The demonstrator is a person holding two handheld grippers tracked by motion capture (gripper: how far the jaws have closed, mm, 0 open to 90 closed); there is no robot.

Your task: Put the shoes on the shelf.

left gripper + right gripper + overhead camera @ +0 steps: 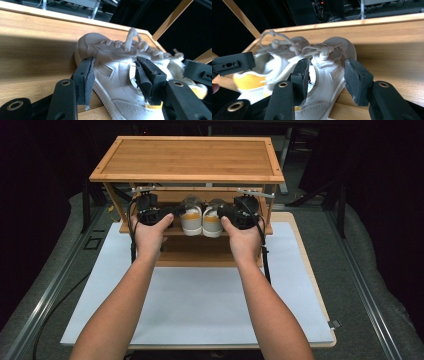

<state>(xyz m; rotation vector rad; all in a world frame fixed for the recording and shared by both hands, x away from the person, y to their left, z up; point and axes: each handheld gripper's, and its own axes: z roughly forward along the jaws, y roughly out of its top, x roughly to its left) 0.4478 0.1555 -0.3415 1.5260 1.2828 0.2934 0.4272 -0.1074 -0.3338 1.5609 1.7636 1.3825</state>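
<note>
Rack: two-tier bamboo shoe rack (186,157) on a white mat (200,305); its top board hides the shoes' toes in the high view.
Shoes: pair of white sneakers with orange heel tabs (202,220) – on the lower shelf, side by side.
Left gripper (113,75): jaws straddle the left sneaker (112,75); contact unclear, cannot tell.
Right gripper (327,72): jaws apart – right sneaker (322,75) between, outer pad (355,77) clear of it.

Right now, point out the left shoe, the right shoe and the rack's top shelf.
left shoe (191,220): high view, on its heel.
right shoe (213,222): high view, on its heel.
top shelf (187,157): high view, on the middle of its bare board.
</note>
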